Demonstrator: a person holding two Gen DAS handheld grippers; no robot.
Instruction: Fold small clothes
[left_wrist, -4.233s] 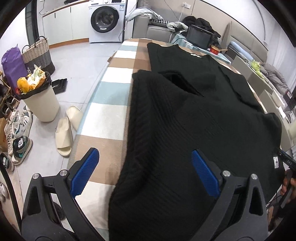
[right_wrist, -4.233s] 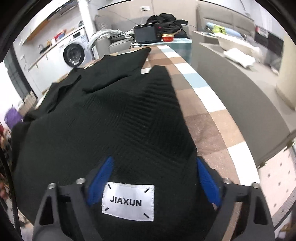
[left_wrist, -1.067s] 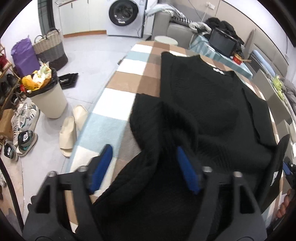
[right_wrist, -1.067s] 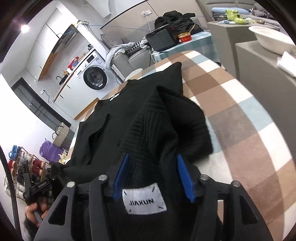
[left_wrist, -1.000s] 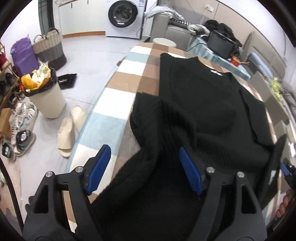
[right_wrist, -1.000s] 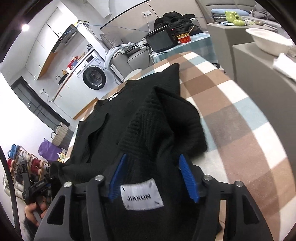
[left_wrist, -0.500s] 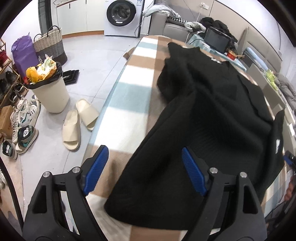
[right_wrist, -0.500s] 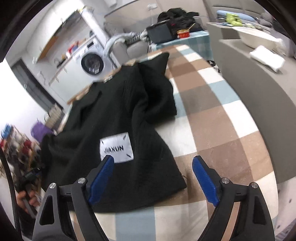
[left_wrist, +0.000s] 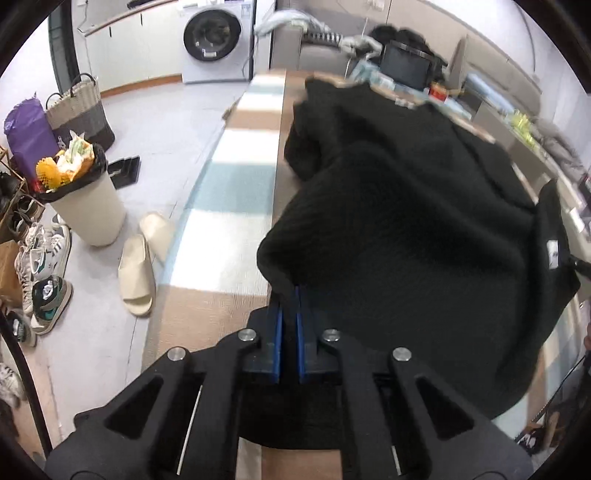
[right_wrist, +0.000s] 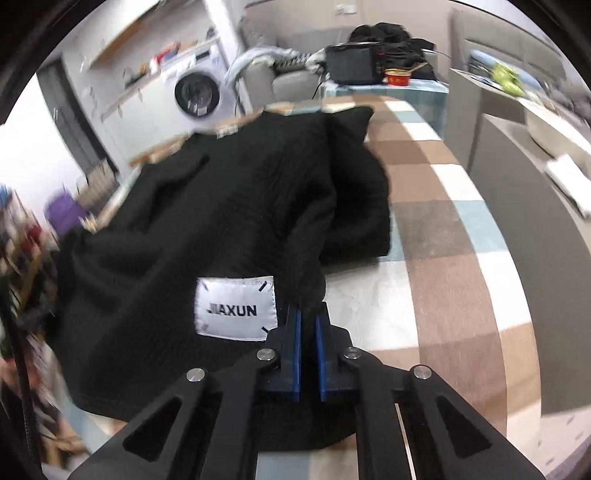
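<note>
A black knit sweater (left_wrist: 406, 221) lies on the checked tablecloth (left_wrist: 229, 236), folded over itself in thick humps. My left gripper (left_wrist: 289, 291) has its jaws closing tight on the sweater's near left edge, with fabric pinched between the blue pads. In the right wrist view the same sweater (right_wrist: 221, 206) shows its white JIAXUN label (right_wrist: 236, 312). Just right of that label, my right gripper (right_wrist: 308, 310) has its jaws closing tight on the hem, cloth bunched between the pads. The picture is blurred.
Left of the table on the floor stand a full waste bin (left_wrist: 86, 206), beige slippers (left_wrist: 136, 273), shoes (left_wrist: 40, 269) and a woven basket (left_wrist: 79, 110). A washing machine (left_wrist: 212, 37) stands at the back. A grey counter (right_wrist: 517, 177) runs along the table's right side.
Half a second ago both grippers stood wide open over the sweater's near hem. Now both are pinched on it, and the fabric rises in folds from each grip.
</note>
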